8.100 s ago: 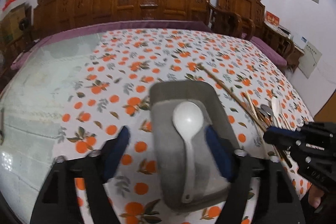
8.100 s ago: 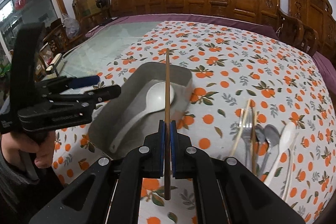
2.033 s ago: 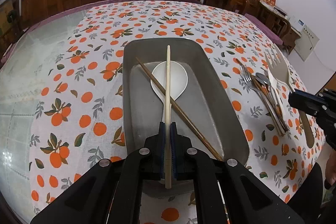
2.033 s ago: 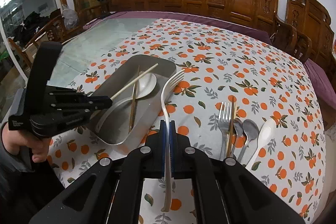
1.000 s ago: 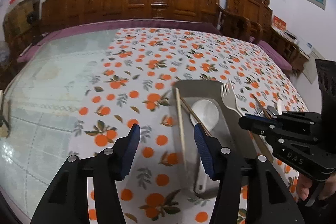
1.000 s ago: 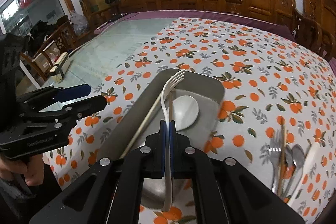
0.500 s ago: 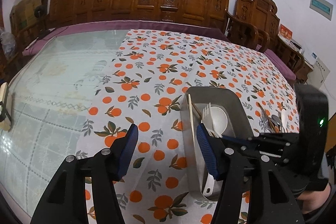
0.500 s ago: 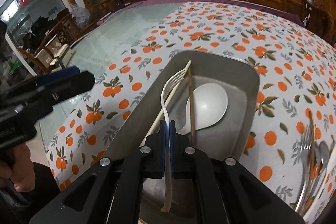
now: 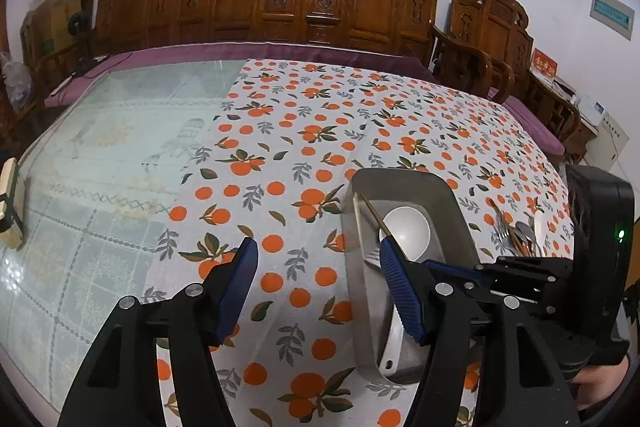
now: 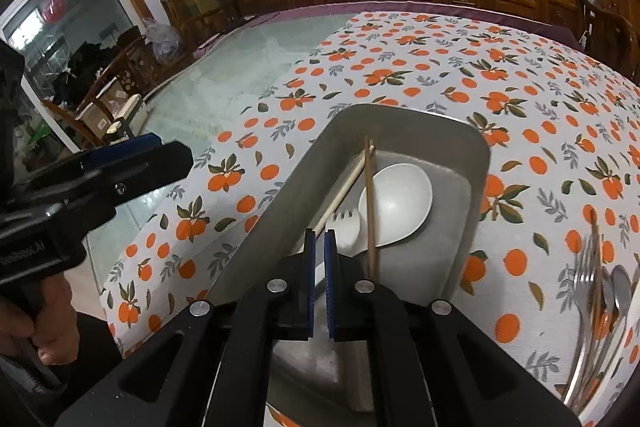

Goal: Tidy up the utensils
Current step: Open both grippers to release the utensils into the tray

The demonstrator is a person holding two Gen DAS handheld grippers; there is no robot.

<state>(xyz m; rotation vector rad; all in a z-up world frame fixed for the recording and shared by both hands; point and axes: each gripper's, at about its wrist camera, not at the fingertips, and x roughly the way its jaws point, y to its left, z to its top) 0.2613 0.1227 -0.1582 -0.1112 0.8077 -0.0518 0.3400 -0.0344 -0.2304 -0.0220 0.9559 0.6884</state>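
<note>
Right tool point(image 10: 319, 239) over tray point(image 10: 404, 117), two chopsticks point(image 10: 370, 203)

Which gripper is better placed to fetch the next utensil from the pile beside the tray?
Right. The right gripper sits over the tray with the pile on its own side, and seems to have just let go of the fork. The left gripper is open but hovers across the tray from the pile.

Only one marking can be partly read: white lettering on the black body of the left gripper point(image 10: 136, 163), seen at the left edge of the right wrist view, appears as "anRobot.AI", with its beginning cut off. Characters are carried by the blue-green wall plaque point(image 9: 612, 14) and the red card point(image 9: 545, 63) in the left wrist view, but they cannot be made out.
</note>
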